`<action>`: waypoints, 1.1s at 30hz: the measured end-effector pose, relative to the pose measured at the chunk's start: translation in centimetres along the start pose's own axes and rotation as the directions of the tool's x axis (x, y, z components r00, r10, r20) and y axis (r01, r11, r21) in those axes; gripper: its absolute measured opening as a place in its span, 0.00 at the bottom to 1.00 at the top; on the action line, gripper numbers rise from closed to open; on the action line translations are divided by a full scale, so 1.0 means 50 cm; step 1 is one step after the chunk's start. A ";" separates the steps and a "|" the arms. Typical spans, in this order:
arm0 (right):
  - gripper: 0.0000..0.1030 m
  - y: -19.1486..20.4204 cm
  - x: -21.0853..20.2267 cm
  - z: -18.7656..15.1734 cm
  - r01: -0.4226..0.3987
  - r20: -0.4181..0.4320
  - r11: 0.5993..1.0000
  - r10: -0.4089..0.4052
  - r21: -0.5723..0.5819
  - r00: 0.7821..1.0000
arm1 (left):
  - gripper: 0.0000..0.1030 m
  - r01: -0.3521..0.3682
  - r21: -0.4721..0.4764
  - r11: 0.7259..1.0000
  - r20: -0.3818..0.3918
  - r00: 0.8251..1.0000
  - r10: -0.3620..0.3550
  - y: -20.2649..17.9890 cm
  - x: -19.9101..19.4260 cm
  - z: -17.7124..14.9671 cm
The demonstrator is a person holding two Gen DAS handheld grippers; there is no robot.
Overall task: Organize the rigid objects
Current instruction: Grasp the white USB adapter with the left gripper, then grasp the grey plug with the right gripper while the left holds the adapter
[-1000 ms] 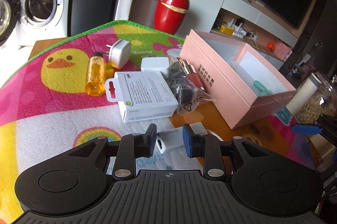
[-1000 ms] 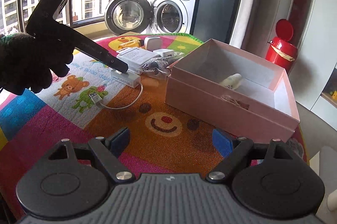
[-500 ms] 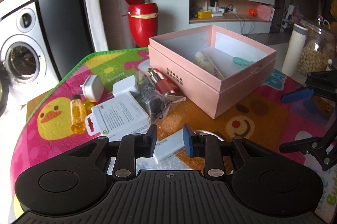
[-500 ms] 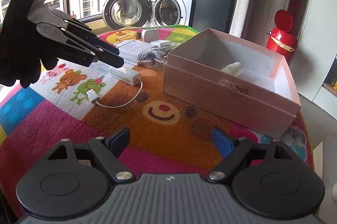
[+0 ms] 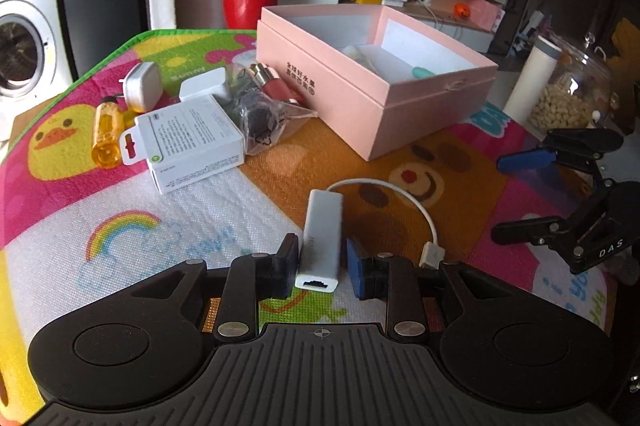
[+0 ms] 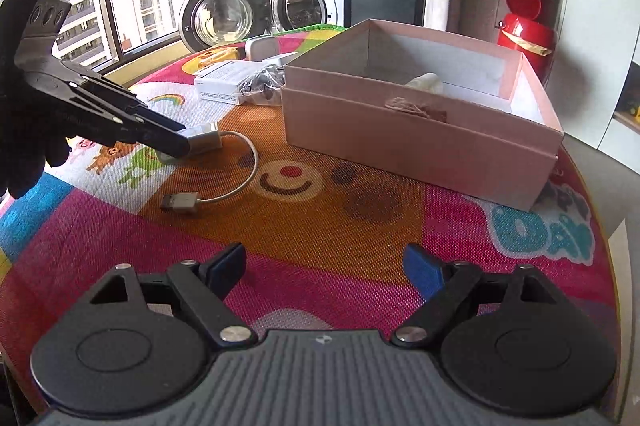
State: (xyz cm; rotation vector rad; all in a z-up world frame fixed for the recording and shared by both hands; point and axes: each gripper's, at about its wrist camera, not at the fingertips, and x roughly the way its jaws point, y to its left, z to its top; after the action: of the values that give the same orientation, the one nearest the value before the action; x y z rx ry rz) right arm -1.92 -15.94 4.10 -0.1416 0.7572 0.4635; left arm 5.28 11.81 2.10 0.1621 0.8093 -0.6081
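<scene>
White adapter [image 5: 322,238] is bracketed by the left tongs [image 5: 323,268] – contact cannot be told. Right tongs [image 6: 325,272] are held wide open, empty – pink box [image 6: 420,141] ahead.

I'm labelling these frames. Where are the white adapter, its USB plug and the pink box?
white adapter [image 5: 322,230]: left wrist view, top face of its body.
USB plug [image 6: 180,202]: right wrist view, metal end.
pink box [image 5: 372,105]: left wrist view, front wall.

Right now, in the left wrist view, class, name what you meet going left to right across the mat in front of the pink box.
Orange bottle → white carton → white adapter → USB plug → right tool.
</scene>
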 end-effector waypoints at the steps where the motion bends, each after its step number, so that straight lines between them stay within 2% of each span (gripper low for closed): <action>1: 0.84 0.001 0.001 0.000 -0.002 -0.001 1.000 0.002 -0.001 1.000 | 0.29 -0.035 0.021 0.999 0.000 0.999 0.035 -0.012 0.002 0.000; 6: 0.84 0.001 0.000 -0.002 0.004 0.003 1.000 -0.004 -0.002 1.000 | 0.29 -0.141 -0.021 0.990 0.017 0.990 0.142 -0.039 0.025 0.012; 10: 0.84 0.009 -0.011 0.016 0.031 0.030 0.998 -0.029 -0.047 0.999 | 0.29 -0.164 -0.126 0.978 0.046 0.984 0.171 -0.037 0.025 0.001; 12: 0.84 0.021 -0.030 0.058 0.039 0.089 0.993 -0.029 -0.111 0.996 | 0.29 -0.149 -0.161 0.976 0.046 0.986 0.159 -0.033 0.014 -0.006; 13: 0.84 0.026 -0.038 0.088 0.028 0.114 0.991 -0.013 -0.133 0.993 | 0.26 -0.146 -0.166 0.975 0.049 0.987 0.156 -0.032 0.010 -0.009; 16: 0.84 0.042 -0.035 0.196 -0.039 0.146 0.987 0.062 -0.159 0.987 | 0.24 -0.117 -0.260 0.959 0.094 0.985 0.145 -0.026 -0.012 -0.036; 19: 0.84 0.057 0.025 0.320 -0.104 0.108 0.987 0.117 -0.122 0.987 | 0.24 -0.105 -0.351 0.931 0.142 0.976 0.164 -0.017 -0.043 -0.077; 22: 0.84 0.078 0.148 0.434 -0.130 -0.002 0.991 0.130 -0.033 0.992 | 0.24 -0.172 -0.394 0.903 0.173 0.951 0.257 -0.013 -0.080 -0.121; 24: 0.81 0.087 0.239 0.484 -0.140 -0.079 0.990 0.141 0.022 0.987 | 0.24 -0.183 -0.407 0.895 0.191 0.941 0.280 -0.012 -0.097 -0.144; 27: 0.72 0.097 0.363 0.526 -0.111 -0.165 0.987 0.129 0.115 0.978 | 0.24 -0.166 -0.431 0.887 0.214 0.936 0.279 -0.007 -0.107 -0.159; 30: 0.71 0.110 0.452 0.541 -0.062 -0.203 0.987 0.091 0.146 0.975 | 0.24 -0.148 -0.448 0.882 0.215 0.939 0.267 0.002 -0.106 -0.159; 32: 0.69 0.114 0.485 0.544 -0.060 -0.231 0.983 0.099 0.171 0.968 | 0.24 -0.124 -0.465 0.876 0.226 0.941 0.253 0.010 -0.107 -0.163; 33: 0.60 0.116 0.498 0.539 -0.061 -0.243 0.981 0.106 0.187 0.964 | 0.24 -0.112 -0.474 0.873 0.231 0.941 0.246 0.014 -0.108 -0.167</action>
State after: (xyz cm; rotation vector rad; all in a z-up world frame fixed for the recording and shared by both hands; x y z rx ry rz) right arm 28.12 5.77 6.63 -0.0007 1.0541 0.4605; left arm -2.43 17.79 0.18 -0.2762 0.6266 -0.2403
